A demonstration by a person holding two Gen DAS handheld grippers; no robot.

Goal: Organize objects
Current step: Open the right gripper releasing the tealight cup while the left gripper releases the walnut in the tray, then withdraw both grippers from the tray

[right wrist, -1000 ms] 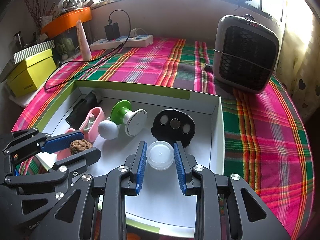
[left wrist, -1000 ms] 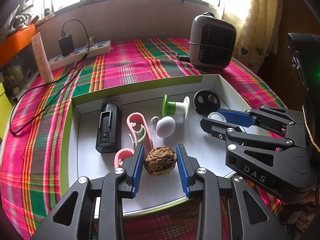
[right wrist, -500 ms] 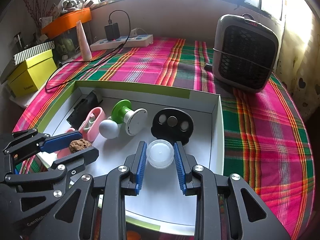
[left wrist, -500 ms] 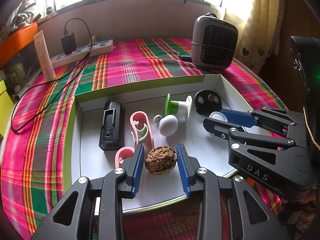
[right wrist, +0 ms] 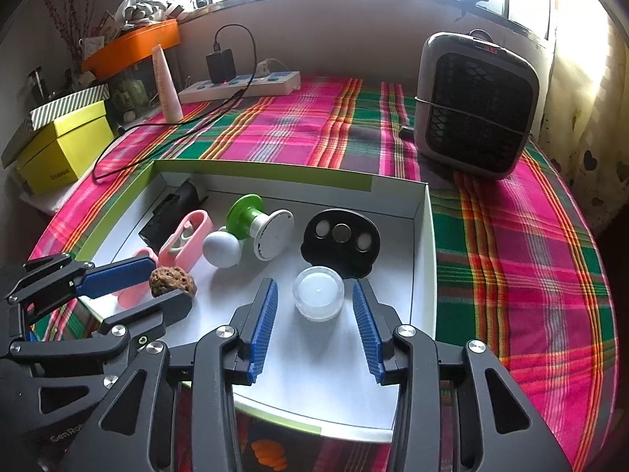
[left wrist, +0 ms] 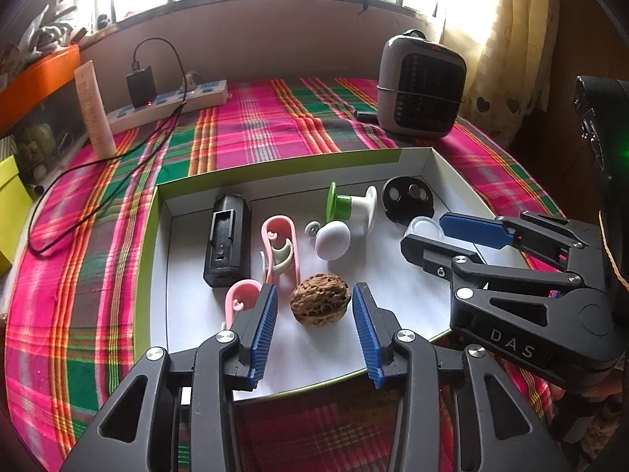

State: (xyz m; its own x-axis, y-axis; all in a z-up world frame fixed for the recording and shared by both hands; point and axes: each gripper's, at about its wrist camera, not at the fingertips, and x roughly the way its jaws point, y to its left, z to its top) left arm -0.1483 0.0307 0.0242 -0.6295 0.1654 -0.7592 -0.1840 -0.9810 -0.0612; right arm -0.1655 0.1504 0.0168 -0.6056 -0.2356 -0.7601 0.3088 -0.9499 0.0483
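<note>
Inside the white tray [left wrist: 452, 181], the walnut [left wrist: 320, 299] lies between the spread jaws of the left tool [left wrist: 314, 334], its long axis across the gap, while the right tool [right wrist: 314, 330], also open, brackets the small clear jar [right wrist: 318, 293] beside the black disc [right wrist: 341, 242].

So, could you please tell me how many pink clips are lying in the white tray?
2. The larger pink clip lies beside the black battery case; the smaller pink clip lies nearer the left gripper, partly hidden by its finger. More may be hidden.
</note>
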